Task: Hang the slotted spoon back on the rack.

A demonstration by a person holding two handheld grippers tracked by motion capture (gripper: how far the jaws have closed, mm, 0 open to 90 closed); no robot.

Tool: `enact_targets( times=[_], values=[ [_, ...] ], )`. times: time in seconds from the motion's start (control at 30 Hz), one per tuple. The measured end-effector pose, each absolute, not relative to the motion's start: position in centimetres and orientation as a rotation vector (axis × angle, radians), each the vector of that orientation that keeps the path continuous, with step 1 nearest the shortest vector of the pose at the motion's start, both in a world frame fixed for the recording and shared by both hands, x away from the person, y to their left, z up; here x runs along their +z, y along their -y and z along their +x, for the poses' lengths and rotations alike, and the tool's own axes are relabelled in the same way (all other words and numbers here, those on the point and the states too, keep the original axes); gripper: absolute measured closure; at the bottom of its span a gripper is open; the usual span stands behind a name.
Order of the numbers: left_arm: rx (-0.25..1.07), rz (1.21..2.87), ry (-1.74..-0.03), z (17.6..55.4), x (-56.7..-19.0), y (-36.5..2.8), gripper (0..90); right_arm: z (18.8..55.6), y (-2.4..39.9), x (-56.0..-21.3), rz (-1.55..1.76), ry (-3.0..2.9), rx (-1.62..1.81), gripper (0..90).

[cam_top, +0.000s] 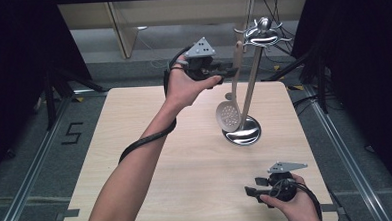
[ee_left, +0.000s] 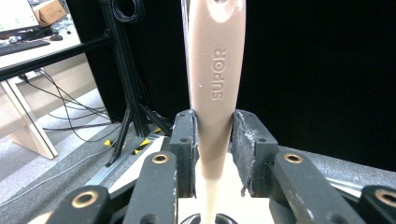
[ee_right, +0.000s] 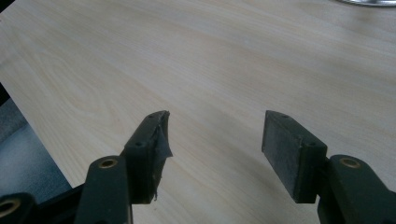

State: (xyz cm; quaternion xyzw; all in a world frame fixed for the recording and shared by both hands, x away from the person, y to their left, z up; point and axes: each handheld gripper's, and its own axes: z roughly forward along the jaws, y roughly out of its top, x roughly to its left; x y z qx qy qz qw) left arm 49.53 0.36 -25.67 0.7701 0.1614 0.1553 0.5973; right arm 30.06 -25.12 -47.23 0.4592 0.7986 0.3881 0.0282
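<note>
The tabletop [cam_top: 186, 156] is light wood with a fine grain pattern. On it, the stand [cam_top: 242, 133] is shiny silver. Beside the stand, the slotted spoon [cam_top: 228, 114] has a beige handle and a silver bowl with small holes. The fingers [ee_right: 287, 149] are black.

Left claw [cam_top: 228, 68] clamped, raised; right claw [ee_right: 215, 140] gapes (low).

High view looks down over the table [cam_top: 186, 156]; both gripper views sit close, the right sharing its wood.

floor: grey carpet [cam_top: 30, 147] | surround: black curtains [cam_top: 11, 43] | back: pale wooden furniture [cam_top: 125, 28]
</note>
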Motion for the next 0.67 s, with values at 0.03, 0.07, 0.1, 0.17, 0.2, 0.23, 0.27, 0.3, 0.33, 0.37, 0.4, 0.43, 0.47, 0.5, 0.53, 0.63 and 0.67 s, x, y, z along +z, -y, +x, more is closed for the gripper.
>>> enact_targets(
  times=[0.03, 0.07, 0.1, 0.17, 0.2, 0.23, 0.27, 0.3, 0.33, 0.37, 0.4, 0.43, 0.47, 0.5, 0.53, 0.63, 0.67],
  values=[
    [0.365, 1.79, -0.377, 49.5, -25.6, -0.3, 69.8, 30.1, 25.1, -47.2, 1.42, -2.463, 1.184, 41.7],
    [0.359, 1.786, -0.383, 49.6, -25.7, -0.3, 69.8, 30.1, 25.1, -47.2, 1.418, -2.463, 1.185, 41.7],
    [0.356, 1.787, -0.387, 49.6, -25.7, -0.3, 69.8, 30.1, 25.1, -47.2, 1.418, -2.463, 1.185, 41.7],
    [0.35, 1.794, -0.403, 49.8, -25.8, -0.2, 69.9, 30.2, 25.2, -47.3, 1.395, -2.464, 1.185, 41.7],
    [0.345, 1.795, -0.406, 50.0, -25.9, -0.1, 70.0, 30.2, 25.3, -47.3, 1.395, -2.464, 1.183, 41.7],
    [0.349, 1.798, -0.409, 50.0, -26.0, 0.0, 70.0, 30.2, 25.2, -47.3, 1.398, -2.464, 1.181, 41.7],
    [0.355, 1.799, -0.412, 50.0, -26.0, 0.2, 70.1, 30.2, 25.2, -47.3, 1.4, -2.467, 1.182, 41.7],
    [0.364, 1.797, -0.412, 50.0, -26.1, 0.3, 70.2, 30.2, 25.2, -47.3, 1.405, -2.468, 1.181, 41.7],
    [0.371, 1.79, -0.414, 50.0, -26.2, 0.4, 70.2, 30.2, 25.2, -47.3, 1.404, -2.469, 1.182, 41.7],
    [0.374, 1.766, -0.411, 49.8, -26.3, 0.4, 70.0, 30.2, 25.2, -47.3, 1.399, -2.467, 1.18, 41.7],
    [0.36, 1.744, -0.422, 49.6, -26.3, 0.2, 66.5, 30.2, 25.3, -47.3, 1.395, -2.467, 1.186, 41.7],
    [0.369, 1.732, -0.427, 49.1, -26.5, 0.0, 56.1, 30.2, 25.3, -47.3, 1.391, -2.466, 1.198, 41.7],
    [0.399, 1.739, -0.417, 48.5, -26.8, -0.6, 48.8, 30.1, 25.2, -47.3, 1.407, -2.456, 1.199, 41.7],
    [0.448, 1.762, -0.391, 47.8, -27.3, -1.4, 43.6, 30.2, 25.4, -47.3, 1.382, -2.462, 1.207, 41.8],
    [0.486, 1.78, -0.395, 46.9, -28.0, -2.4, 41.0, 30.1, 25.4, -47.3, 1.385, -2.46, 1.202, 41.7],
    [0.555, 1.829, -0.434, 43.9, -31.6, -6.8, 36.2, 29.8, 25.4, -47.3, 1.445, -2.439, 1.227, 41.8],
    [0.569, 1.865, -0.462, 42.6, -33.7, -9.0, 35.2, 29.9, 25.7, -47.2, 1.395, -2.444, 1.199, 41.7]
  ],
)
